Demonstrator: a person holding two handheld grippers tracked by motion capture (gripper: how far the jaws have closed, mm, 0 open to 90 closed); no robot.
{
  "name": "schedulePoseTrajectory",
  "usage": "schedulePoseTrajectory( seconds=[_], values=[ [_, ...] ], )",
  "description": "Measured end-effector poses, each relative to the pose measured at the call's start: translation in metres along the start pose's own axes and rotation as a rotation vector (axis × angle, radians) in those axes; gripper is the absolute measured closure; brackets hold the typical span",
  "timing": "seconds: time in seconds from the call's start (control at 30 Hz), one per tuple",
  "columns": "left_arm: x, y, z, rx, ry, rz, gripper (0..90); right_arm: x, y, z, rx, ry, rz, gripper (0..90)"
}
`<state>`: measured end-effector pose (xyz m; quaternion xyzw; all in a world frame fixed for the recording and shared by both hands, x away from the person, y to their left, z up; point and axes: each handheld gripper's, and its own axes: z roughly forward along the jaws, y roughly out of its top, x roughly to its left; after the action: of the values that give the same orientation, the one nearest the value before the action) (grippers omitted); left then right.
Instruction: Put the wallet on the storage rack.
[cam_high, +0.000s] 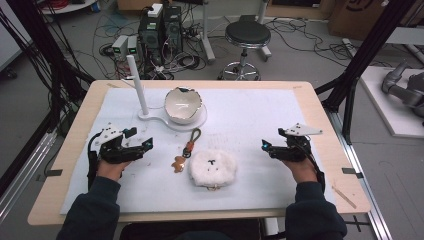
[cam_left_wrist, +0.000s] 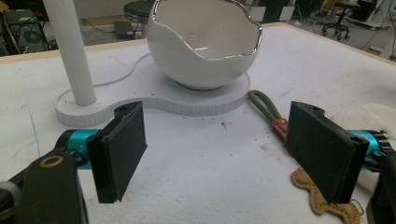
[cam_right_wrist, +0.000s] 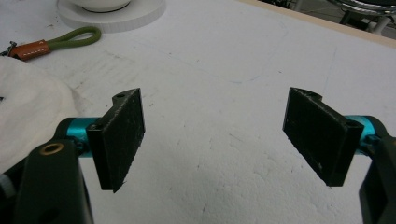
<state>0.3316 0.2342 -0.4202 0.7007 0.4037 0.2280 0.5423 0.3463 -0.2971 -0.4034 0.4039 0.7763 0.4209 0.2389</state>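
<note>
High view: left gripper (cam_high: 141, 138) and right gripper (cam_high: 270, 142) rest apart on white foam mat (cam_high: 260, 110), fluffy white round plush (cam_high: 213, 168) between | Left gripper view: jaws wide, glossy white eggshell-shaped bowl (cam_left_wrist: 205, 44) ahead on white stand base (cam_left_wrist: 154, 100) | Right gripper view: jaws wide, olive-green loop keychain (cam_right_wrist: 70, 38) far left.

A wooden table (cam_high: 75, 150) carries a white mat (cam_high: 260, 115) that covers most of its top. On the mat, at the far middle, lies a flat white base (cam_high: 165, 120) with an upright white post (cam_high: 136, 82) and a white bowl (cam_high: 183, 105) on it. Nearer, in the middle, lie a keychain (cam_high: 187, 148) and, just beside it, a white fluffy pouch (cam_high: 213, 167)
</note>
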Motion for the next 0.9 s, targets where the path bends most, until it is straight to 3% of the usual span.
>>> schedulePoseTrajectory(
  seconds=[0.4,0.63,0.73,0.9],
  values=[
    [-0.005,-0.001,0.007,0.013,-0.016,-0.002,20.8,0.001,-0.003,0.001,0.004,0.042,0.019,21.1],
    [-0.006,-0.001,0.008,0.014,-0.026,0.002,21.3,0.008,-0.002,0.0,0.008,0.081,-0.003,21.2],
    [-0.009,0.0,0.007,0.015,-0.03,0.008,21.3,0.015,0.0,0.001,0.009,0.107,-0.015,21.2],
    [-0.014,0.001,0.008,0.012,-0.042,0.011,21.3,0.037,0.003,0.013,0.021,0.169,-0.019,21.2]
  ],
)
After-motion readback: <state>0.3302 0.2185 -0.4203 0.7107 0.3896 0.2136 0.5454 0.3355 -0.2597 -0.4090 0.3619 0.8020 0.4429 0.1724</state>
